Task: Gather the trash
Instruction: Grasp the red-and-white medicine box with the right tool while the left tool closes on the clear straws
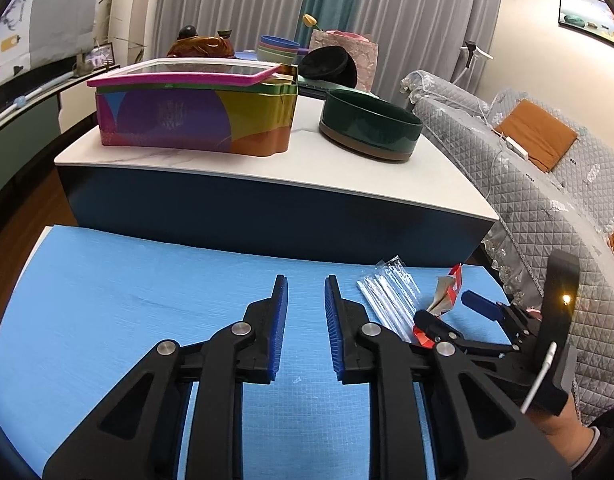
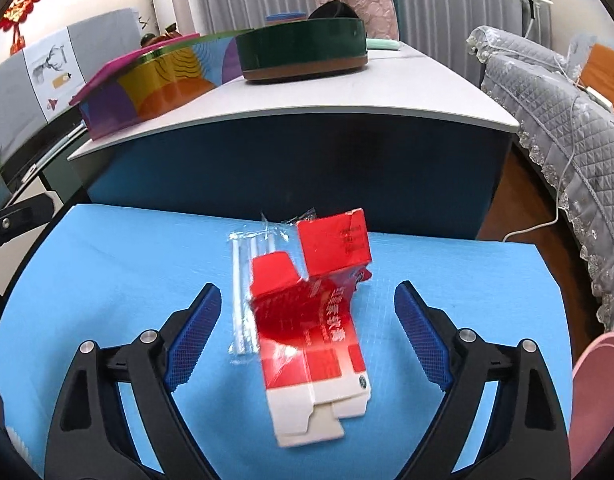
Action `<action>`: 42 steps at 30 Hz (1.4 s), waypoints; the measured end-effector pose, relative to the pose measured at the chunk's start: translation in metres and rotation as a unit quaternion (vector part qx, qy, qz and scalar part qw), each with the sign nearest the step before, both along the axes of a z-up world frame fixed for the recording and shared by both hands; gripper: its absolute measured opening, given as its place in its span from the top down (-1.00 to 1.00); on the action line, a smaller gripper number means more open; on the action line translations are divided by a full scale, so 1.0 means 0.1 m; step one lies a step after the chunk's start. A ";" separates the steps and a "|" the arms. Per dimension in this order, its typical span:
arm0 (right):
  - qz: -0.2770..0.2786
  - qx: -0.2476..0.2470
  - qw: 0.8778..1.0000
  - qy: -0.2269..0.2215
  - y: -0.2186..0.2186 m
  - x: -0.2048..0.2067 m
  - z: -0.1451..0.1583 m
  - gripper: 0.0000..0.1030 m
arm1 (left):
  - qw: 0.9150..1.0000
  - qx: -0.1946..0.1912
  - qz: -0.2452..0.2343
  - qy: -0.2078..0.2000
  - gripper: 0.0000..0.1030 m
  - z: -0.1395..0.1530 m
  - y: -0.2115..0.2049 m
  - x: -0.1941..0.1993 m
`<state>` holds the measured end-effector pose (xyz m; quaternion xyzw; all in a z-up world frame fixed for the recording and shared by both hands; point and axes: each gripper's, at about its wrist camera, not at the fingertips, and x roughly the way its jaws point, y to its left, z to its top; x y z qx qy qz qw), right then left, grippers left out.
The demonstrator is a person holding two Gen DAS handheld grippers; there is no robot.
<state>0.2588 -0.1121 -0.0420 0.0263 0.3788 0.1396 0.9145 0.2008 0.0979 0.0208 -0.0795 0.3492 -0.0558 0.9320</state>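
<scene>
Blue mat [image 2: 107, 264]: the work surface, spread in front of a low white-topped table [image 1: 267, 172]; both pieces of trash lie on it, so nothing looks collected yet.
Pink rim [image 2: 599, 392]: a rounded pink edge at the right of the right wrist view, perhaps a bin or basin for the trash; too little shows to say.
Right gripper [image 2: 307, 316]: fingers spread wide on either side of the carton, pads clear of it, nothing held; it looks set up for a grasp.
Left gripper [image 1: 306, 312]: fingers close together with a narrow gap, nothing between them, over bare mat to the left of the trash.
Red and white carton [image 2: 315, 320]: flattened and torn open, lying between the right gripper's fingers, its upper flaps overlapping the straw packet.
Straw packet [image 2: 247, 280]: clear wrapper with white straws, just beside and partly under the carton.
Progress: early by my reading; carton first, packet after, both left to pick up.
</scene>
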 end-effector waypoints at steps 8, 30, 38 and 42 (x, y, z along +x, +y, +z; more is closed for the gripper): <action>0.015 0.006 1.000 0.017 -0.08 0.07 -0.07 -0.02 | 1.000 0.005 -0.005 0.009 0.63 -0.06 -0.07 0.03; -0.002 0.031 0.999 0.030 -0.43 -0.52 -0.09 0.93 | 0.995 -0.009 -0.081 0.052 0.63 -0.41 -0.48 0.04; -0.054 0.048 0.997 0.024 -0.76 -0.78 0.11 0.94 | 0.988 -0.010 -0.133 0.082 0.20 -0.68 -0.88 0.01; -0.073 0.049 0.995 0.039 -0.93 -0.92 0.13 0.94 | 0.985 -0.004 -0.148 0.086 -0.06 -0.76 -1.07 -0.01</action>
